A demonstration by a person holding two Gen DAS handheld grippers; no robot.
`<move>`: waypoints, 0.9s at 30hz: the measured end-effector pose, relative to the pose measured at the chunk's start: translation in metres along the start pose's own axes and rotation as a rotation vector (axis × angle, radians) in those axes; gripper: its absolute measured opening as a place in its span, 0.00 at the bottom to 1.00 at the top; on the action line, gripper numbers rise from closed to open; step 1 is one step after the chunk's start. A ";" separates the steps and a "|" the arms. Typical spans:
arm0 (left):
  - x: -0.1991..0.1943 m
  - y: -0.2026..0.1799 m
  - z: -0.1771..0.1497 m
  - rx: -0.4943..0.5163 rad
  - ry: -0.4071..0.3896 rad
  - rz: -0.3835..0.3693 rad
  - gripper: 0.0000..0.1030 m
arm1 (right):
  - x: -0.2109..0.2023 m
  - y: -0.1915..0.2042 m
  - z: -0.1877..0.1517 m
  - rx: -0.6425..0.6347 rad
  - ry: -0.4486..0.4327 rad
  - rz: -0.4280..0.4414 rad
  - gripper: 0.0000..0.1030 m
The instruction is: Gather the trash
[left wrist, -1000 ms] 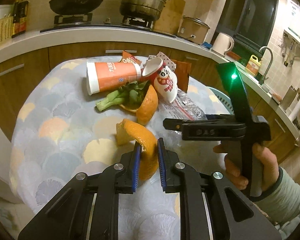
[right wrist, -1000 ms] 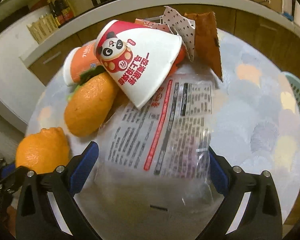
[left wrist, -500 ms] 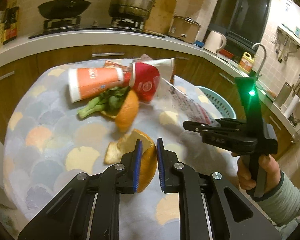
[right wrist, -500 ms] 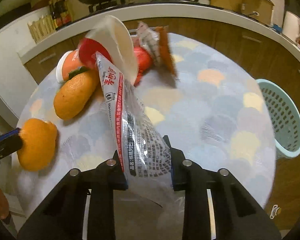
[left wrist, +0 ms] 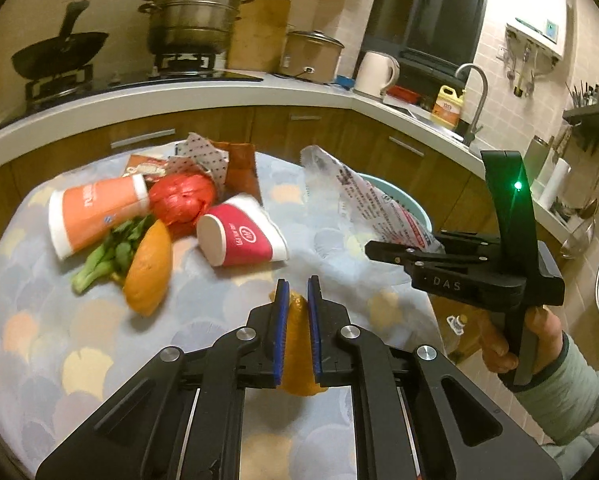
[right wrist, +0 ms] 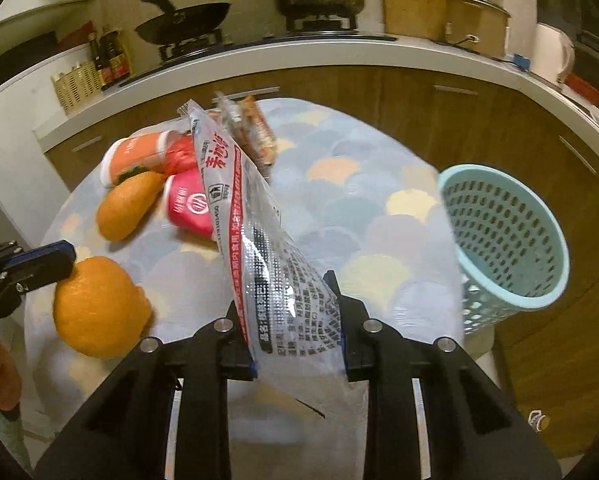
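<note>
Left wrist view: left tool [left wrist: 297, 294] pinches a curved orange peel piece [left wrist: 298, 354] above the scallop-patterned counter [left wrist: 51, 320]; right tool [right wrist: 291, 300] clamps a clear printed plastic bag [right wrist: 255, 236], lifted beside the perforated teal plastic basket [right wrist: 503, 236].

Dim kitchen, tiled walls [left wrist: 495, 64], wooden cabinets [left wrist: 219, 124] under a white curved counter [left wrist: 179, 94]. Dark window [left wrist: 431, 12] above. Sink faucet [left wrist: 475, 96] at right.

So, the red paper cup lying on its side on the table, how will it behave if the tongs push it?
The red paper cup lies on its side and is tapered, so it would probably roll in a curve. It looks empty and thin-walled, so likely light, and a firm squeeze may crush it.
</note>
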State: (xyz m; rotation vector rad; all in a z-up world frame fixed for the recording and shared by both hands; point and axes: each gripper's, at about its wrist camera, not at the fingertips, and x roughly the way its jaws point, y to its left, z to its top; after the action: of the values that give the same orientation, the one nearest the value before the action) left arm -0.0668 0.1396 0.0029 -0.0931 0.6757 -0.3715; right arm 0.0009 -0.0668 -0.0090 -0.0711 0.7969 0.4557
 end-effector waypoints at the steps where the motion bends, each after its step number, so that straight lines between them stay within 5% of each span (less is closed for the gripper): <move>1: 0.002 0.000 0.003 -0.001 0.002 0.000 0.08 | 0.000 -0.004 0.000 0.007 0.000 -0.001 0.23; 13: 0.034 -0.028 0.067 0.046 -0.020 -0.089 0.00 | -0.011 -0.060 0.012 0.076 -0.054 -0.037 0.23; 16: 0.051 -0.033 0.071 0.047 0.027 -0.075 0.00 | -0.009 -0.077 0.012 0.102 -0.049 -0.044 0.23; 17: 0.054 -0.032 0.067 0.042 0.044 -0.073 0.05 | -0.008 -0.082 0.011 0.111 -0.046 -0.037 0.23; 20: 0.055 -0.038 0.039 0.084 0.082 0.007 0.51 | -0.004 -0.090 0.005 0.117 -0.029 -0.033 0.23; 24: 0.043 -0.031 0.005 0.049 0.090 0.149 0.52 | 0.001 -0.095 -0.005 0.123 -0.008 -0.029 0.23; 27: 0.035 -0.017 -0.012 -0.039 0.089 0.184 0.54 | 0.005 -0.094 -0.009 0.114 0.005 -0.024 0.23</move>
State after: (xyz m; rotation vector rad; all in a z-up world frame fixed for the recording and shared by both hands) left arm -0.0541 0.1112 -0.0237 -0.0510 0.7736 -0.1866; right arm 0.0370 -0.1516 -0.0290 0.0244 0.8243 0.3865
